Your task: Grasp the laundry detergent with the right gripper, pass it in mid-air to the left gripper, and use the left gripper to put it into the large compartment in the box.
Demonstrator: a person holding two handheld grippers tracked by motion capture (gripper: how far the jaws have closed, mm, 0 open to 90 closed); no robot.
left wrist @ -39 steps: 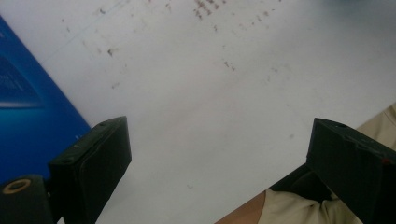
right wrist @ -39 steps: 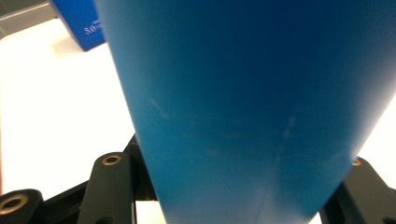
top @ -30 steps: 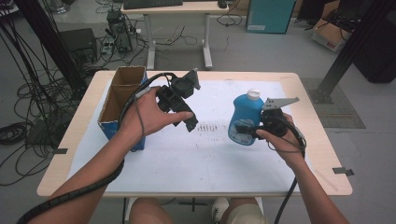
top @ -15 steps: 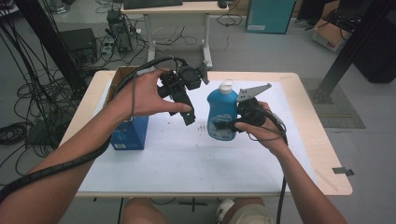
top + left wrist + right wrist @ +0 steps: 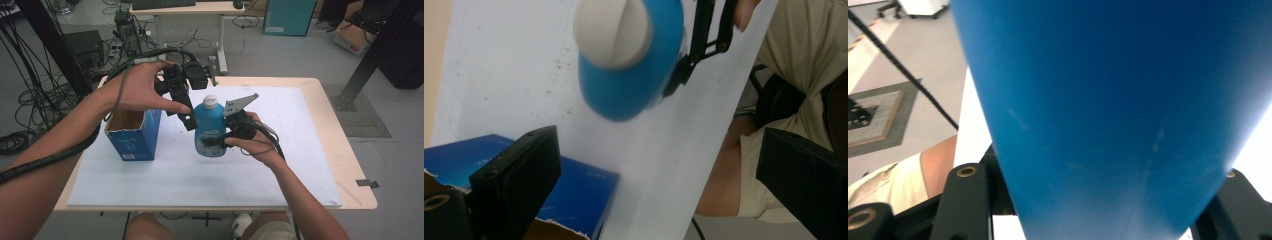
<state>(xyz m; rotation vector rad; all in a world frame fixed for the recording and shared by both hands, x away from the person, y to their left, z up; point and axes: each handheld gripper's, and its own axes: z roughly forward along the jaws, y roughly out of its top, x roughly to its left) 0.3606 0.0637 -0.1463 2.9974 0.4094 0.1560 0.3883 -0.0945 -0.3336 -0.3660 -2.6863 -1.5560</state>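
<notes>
A blue bottle (image 5: 209,131) with a white cap (image 5: 210,101) is held upright just above the white sheet, with my right gripper (image 5: 216,139) shut on its lower body. In the right gripper view the bottle (image 5: 1108,110) sits between the two jaws. My left gripper (image 5: 192,100) hovers open at the bottle's upper left, beside the cap and holding nothing. The left gripper view looks down on the cap (image 5: 614,31) and the blue shoulder (image 5: 634,80) beyond my open left gripper (image 5: 659,165).
An open blue carton (image 5: 134,134) stands on the sheet left of the bottle, under my left forearm; it shows again as a blue carton (image 5: 574,175) beside the left jaw. The white sheet (image 5: 300,150) covers most of the wooden table (image 5: 350,165).
My right gripper has carried the bottle leftward toward the middle of the sheet, close to the carton. The left gripper has stayed open above the carton and now sits next to the cap.
</notes>
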